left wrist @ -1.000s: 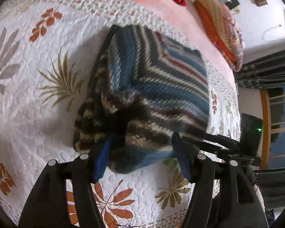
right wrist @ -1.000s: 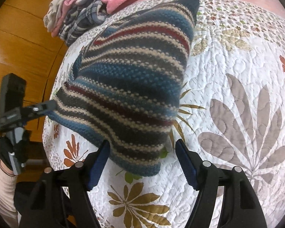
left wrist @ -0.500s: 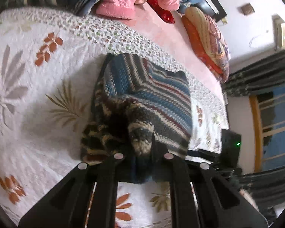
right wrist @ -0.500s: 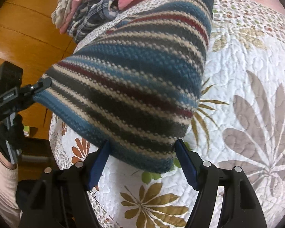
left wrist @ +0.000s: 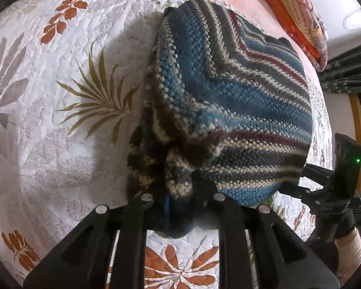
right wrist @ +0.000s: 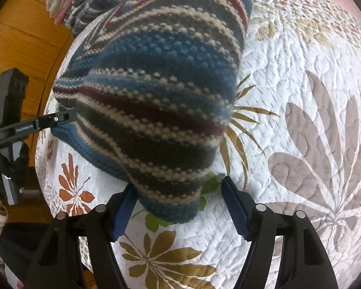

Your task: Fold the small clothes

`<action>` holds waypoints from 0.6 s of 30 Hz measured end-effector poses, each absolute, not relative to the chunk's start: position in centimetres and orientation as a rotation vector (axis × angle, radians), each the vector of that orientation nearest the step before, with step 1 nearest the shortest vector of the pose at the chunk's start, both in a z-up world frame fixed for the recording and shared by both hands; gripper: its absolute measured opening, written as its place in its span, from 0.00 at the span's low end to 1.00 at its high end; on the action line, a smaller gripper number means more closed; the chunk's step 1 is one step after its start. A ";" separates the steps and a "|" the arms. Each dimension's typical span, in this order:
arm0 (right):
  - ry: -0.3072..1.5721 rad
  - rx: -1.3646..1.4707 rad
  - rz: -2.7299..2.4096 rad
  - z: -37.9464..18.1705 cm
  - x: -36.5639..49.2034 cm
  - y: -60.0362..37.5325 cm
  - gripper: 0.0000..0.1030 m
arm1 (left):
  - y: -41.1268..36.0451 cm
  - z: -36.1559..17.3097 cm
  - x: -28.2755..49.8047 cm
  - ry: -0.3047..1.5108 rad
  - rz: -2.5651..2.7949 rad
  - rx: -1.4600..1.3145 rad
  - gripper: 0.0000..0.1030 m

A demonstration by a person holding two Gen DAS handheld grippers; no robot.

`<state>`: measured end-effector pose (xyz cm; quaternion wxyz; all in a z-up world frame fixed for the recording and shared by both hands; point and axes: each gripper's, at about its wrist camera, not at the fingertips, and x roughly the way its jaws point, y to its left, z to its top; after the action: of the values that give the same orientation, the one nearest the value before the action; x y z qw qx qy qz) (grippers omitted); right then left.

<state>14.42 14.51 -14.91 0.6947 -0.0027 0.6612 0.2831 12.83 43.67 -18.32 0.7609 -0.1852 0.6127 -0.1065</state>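
Clearly we have our left gripper clamped on a bunched corner of the blue, cream and maroon striped knitted garment, which lies folded near the front edge of the white quilted bedspread with leaf prints, presumably so that corner can be carried over for the next fold. Our right gripper has its blue-padded fingers spread apart around the garment's other near corner, not yet closed, likely lining up a matching hold.

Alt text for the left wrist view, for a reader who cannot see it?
The left gripper is shut on the near edge of a striped knit garment lying on a white floral quilt. The right gripper reaches its right corner.
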 end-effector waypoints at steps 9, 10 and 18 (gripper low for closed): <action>1.455 0.052 0.699 -12.1 15.5 12.9 0.74 | 46.9 -12.4 13.0 1.223 -0.412 -0.537 0.61; 1.448 0.065 0.694 -11.9 15.7 12.5 0.74 | 47.4 -12.2 13.2 1.194 -0.382 -0.548 0.62; 1.445 0.123 0.659 -12.7 17.0 10.6 0.74 | 47.3 -15.1 17.9 1.168 -0.136 -0.585 0.62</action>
<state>17.04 10.57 -12.74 0.6991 0.0553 0.6486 0.2959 17.90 47.32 -15.12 0.7919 -0.2721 0.5430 -0.0633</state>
